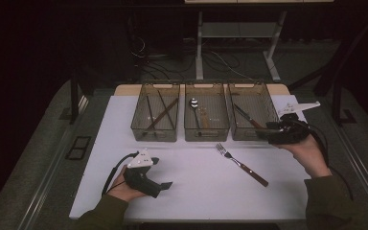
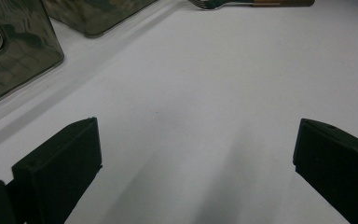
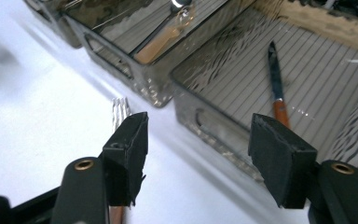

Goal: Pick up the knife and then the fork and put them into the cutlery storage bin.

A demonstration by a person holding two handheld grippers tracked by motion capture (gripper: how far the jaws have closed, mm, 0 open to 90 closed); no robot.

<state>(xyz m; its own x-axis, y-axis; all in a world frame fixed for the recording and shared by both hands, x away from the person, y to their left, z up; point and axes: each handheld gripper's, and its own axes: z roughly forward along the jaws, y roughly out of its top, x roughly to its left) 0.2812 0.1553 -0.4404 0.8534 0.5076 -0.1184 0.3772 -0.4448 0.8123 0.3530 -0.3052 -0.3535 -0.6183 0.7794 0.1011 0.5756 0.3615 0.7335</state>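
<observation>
Cutlery is being sorted into three clear bins [image 1: 206,128] at the far side of the counter [image 1: 191,187]: chopsticks [image 1: 160,112] are lying in the left one, a spoon [image 1: 193,106] in the middle one, a knife [image 3: 277,86] in the right one. One fork [image 1: 242,165] is lying on the counter in front of them, not yet binned. The right gripper [image 3: 198,149] is being held by the right bin, its fingers partly open and empty. The left gripper [image 2: 196,163] is being held low over the counter, fingers wide, gripping nothing.

The high view looks forward and down over the whole desk [image 1: 191,191]. Each tool camera rides low, close to the surface; both also catch the fork [image 1: 241,164] [image 2: 251,3] [image 3: 120,109], probably the same one.
</observation>
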